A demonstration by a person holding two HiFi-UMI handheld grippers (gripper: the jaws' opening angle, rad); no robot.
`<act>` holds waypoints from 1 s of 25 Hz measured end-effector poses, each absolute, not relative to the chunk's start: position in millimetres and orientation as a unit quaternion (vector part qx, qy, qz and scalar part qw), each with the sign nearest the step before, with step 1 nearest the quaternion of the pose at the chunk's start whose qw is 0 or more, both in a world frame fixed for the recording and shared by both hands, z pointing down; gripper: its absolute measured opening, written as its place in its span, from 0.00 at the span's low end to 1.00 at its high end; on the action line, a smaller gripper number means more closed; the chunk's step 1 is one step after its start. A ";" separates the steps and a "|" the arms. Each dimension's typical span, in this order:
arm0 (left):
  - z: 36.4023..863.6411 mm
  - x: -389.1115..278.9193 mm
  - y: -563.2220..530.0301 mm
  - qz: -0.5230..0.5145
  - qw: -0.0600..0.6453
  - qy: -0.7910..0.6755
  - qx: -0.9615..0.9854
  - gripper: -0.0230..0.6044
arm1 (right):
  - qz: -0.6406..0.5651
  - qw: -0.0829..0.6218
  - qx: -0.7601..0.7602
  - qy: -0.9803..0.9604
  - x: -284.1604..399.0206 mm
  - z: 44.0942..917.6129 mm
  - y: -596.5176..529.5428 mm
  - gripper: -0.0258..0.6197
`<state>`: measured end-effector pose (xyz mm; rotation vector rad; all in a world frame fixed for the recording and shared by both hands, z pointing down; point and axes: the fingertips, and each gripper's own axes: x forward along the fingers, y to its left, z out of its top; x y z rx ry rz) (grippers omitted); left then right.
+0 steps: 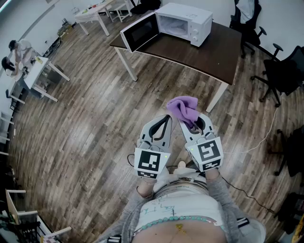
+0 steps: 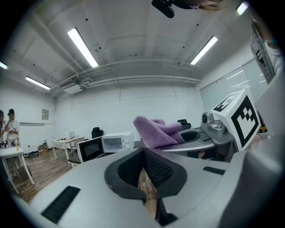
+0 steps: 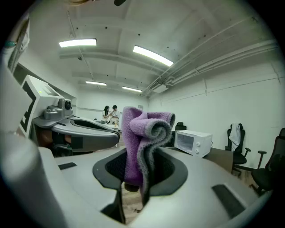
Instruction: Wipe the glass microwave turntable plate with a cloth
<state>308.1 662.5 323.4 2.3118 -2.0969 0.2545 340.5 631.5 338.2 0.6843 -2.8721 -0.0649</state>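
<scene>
In the head view I stand on a wood floor with both grippers held side by side in front of me. My right gripper (image 1: 188,123) is shut on a folded purple cloth (image 1: 183,108), which sticks up between its jaws (image 3: 140,133). My left gripper (image 1: 166,118) is shut with nothing in it (image 2: 145,178); the cloth (image 2: 153,130) shows just to its right. Ahead, a white microwave (image 1: 184,22) stands on a dark table (image 1: 211,53) with its door (image 1: 139,31) swung open. It also appears small in both gripper views (image 2: 116,142) (image 3: 192,142). I cannot make out the glass turntable plate.
Black office chairs (image 1: 284,71) stand to the right of the table, another behind it (image 1: 244,19). White tables (image 1: 42,75) with two people (image 1: 15,56) are at the far left, another white table (image 1: 97,14) at the back. A thin cable (image 1: 259,141) crosses the floor to my right.
</scene>
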 end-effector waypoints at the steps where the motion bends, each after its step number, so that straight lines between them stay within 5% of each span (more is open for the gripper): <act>1: 323.3 312.1 661.3 0.078 0.007 -0.668 0.740 0.05 | -0.022 0.094 0.230 -0.968 344.0 337.4 630.8 0.22; 13: 334.6 334.6 672.3 0.072 0.024 -0.681 0.728 0.05 | 0.003 0.089 0.187 -0.978 368.0 354.9 631.5 0.22; 25: 335.5 286.8 637.1 0.051 0.026 -0.673 0.737 0.05 | -0.002 0.083 0.199 -0.977 323.4 351.6 603.8 0.22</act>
